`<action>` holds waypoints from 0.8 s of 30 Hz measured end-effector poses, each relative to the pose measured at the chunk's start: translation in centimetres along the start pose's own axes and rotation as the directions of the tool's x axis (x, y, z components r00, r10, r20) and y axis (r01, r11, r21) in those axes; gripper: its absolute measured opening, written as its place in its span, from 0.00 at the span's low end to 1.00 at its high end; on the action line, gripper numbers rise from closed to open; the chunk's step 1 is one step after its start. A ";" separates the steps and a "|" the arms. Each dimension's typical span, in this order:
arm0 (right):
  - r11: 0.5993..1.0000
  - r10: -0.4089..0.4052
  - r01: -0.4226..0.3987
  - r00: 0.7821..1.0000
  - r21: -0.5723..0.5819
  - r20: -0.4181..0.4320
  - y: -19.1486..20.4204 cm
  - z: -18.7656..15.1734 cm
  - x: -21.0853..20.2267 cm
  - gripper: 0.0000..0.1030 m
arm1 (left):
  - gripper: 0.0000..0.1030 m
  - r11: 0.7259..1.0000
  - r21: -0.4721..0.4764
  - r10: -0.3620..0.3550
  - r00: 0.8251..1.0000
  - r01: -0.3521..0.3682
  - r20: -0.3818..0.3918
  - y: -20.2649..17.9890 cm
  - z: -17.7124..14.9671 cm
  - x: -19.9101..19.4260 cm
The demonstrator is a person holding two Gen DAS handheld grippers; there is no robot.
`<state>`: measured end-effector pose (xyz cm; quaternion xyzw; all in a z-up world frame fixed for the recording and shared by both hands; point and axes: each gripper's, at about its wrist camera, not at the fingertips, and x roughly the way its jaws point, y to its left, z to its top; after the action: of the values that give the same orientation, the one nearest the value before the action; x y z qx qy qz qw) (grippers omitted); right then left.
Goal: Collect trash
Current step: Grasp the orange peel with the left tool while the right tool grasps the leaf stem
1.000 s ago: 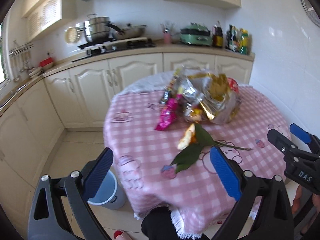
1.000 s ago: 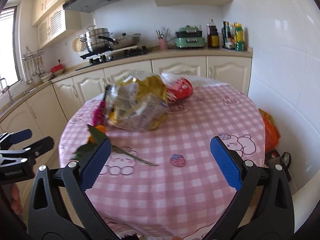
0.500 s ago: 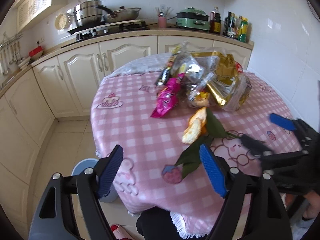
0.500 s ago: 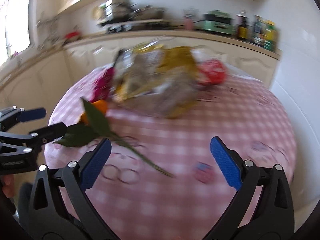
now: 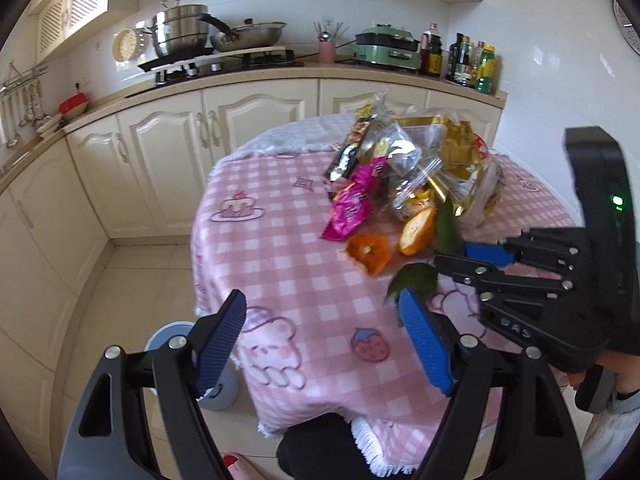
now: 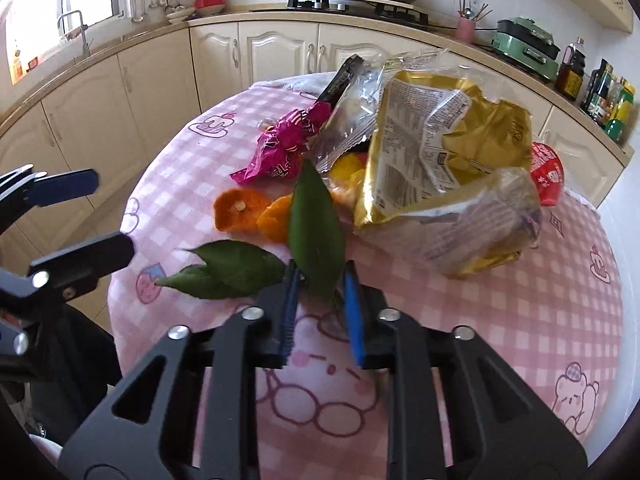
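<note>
We find the right gripper (image 6: 318,312) closed narrow on the base of a leafy green sprig (image 6: 316,220) — one leaf stands up between the blue pads, another lies flat on the pink checked tablecloth (image 6: 520,320). The left gripper (image 5: 324,344) hangs wide apart over the table's near edge, holding nothing. Orange peel (image 5: 369,254) lies just beside the sprig; a pink wrapper (image 5: 352,206) and gold bag (image 6: 440,152) sit behind — a grey bin (image 5: 176,330) stands on the floor below.
</note>
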<state>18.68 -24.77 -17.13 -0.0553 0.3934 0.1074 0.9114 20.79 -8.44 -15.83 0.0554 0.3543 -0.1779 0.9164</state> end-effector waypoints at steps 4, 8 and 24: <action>0.999 -0.034 0.034 0.999 0.043 0.014 -1.6 -1.9 -1.6 0.06 | 0.75 1.000 0.014 -0.024 1.000 0.024 -0.016 -0.8 0.7 1.5; 0.994 -0.068 0.064 0.997 0.090 0.043 -2.9 -3.7 -3.3 0.06 | 0.75 0.999 0.002 -0.040 0.998 0.040 -0.040 -1.2 1.4 3.7; 0.994 -0.014 0.006 0.997 0.111 0.075 -2.3 -2.3 -3.2 0.04 | 0.33 1.000 0.013 -0.018 0.996 0.019 -0.083 -2.0 2.7 6.6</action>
<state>15.46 -27.91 -16.40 -0.0027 0.3634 0.0830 0.9279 26.24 -12.83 -18.19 0.0660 0.3911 -0.1864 0.8989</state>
